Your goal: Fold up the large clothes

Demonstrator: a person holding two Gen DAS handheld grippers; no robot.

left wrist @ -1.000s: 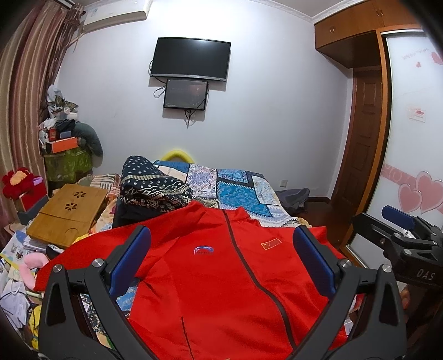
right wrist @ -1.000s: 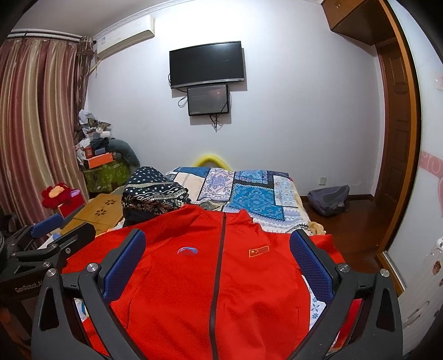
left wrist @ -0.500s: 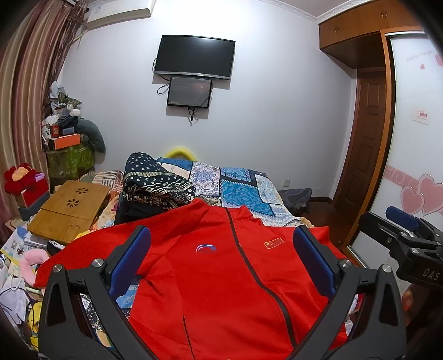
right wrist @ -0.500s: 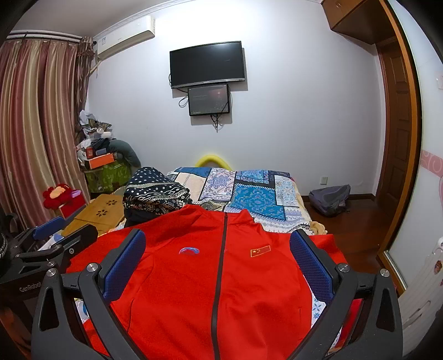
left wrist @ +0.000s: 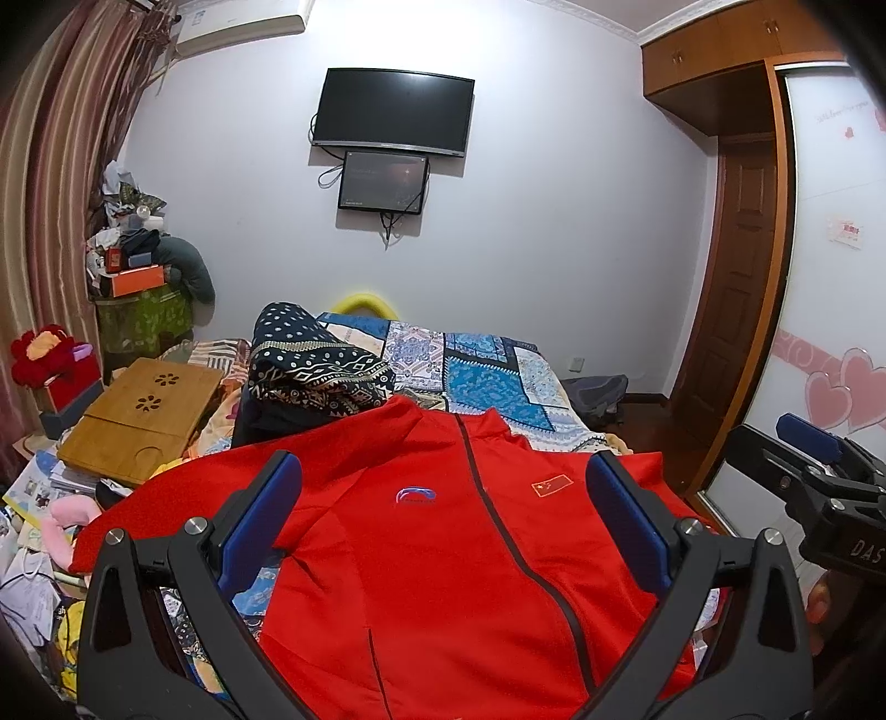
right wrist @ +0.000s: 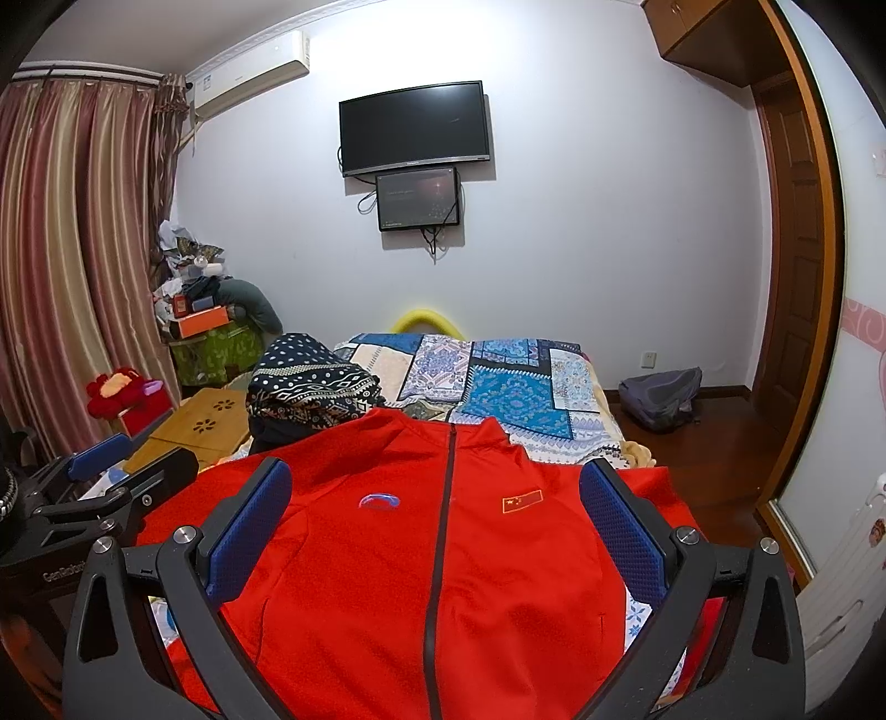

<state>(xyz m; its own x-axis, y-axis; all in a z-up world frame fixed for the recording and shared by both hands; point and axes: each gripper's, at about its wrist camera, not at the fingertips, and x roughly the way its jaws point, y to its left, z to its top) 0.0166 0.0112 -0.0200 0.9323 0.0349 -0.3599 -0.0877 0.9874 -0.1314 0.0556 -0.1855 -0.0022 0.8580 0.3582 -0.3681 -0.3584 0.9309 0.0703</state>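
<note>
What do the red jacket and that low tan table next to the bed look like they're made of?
The red jacket looks like a smooth synthetic sports knit: matte, lying in soft shallow creases, with a dark zipper down the front and small chest badges. The exact fibre can't be told. The low table looks like bamboo or light wood: tan, faintly grained, with flower-shaped cut-outs in its flat top.

**Home bedroom**

Bed [right wrist: 515,387] with patchwork quilt mid-room. TV [right wrist: 414,128] wall-mounted on far wall, AC unit [right wrist: 252,72] high up, striped curtains [right wrist: 72,232] on left. Wooden door [right wrist: 789,238] and overhead cabinets [left wrist: 714,50] on right. Clutter pile [right wrist: 205,299] in far left corner.
</note>
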